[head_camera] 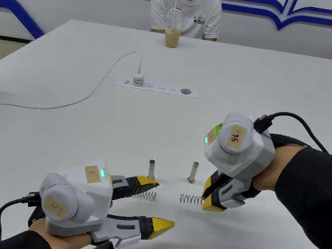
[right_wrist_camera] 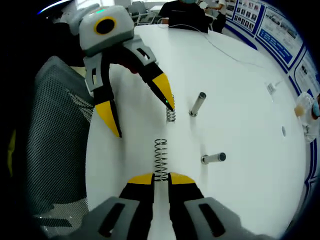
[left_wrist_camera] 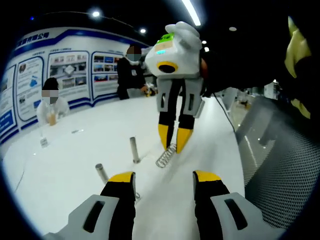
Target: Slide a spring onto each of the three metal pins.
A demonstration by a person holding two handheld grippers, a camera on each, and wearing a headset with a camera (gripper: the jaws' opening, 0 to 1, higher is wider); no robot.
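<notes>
Two metal pins (head_camera: 151,168) (head_camera: 193,172) stand upright on the white table (head_camera: 78,129). My right gripper (head_camera: 210,201) is shut on the end of a spring (head_camera: 190,198) that lies flat just in front of the right pin; its own view shows the spring (right_wrist_camera: 160,157) sticking out from the closed jaws (right_wrist_camera: 161,178). A second spring (head_camera: 146,195) lies by the left pin, touching the upper finger of my open left gripper (head_camera: 154,203). From the left gripper view, the open gripper (left_wrist_camera: 165,176) faces the right gripper (left_wrist_camera: 175,140), the spring (left_wrist_camera: 166,156) and both pins (left_wrist_camera: 134,149) (left_wrist_camera: 101,172).
A white power strip (head_camera: 158,86) with a plugged cable (head_camera: 98,85) lies mid-table. A cup of beige drink (head_camera: 173,31) stands at the far edge before a seated person (head_camera: 185,13). A mesh chair (right_wrist_camera: 55,135) sits beside the table.
</notes>
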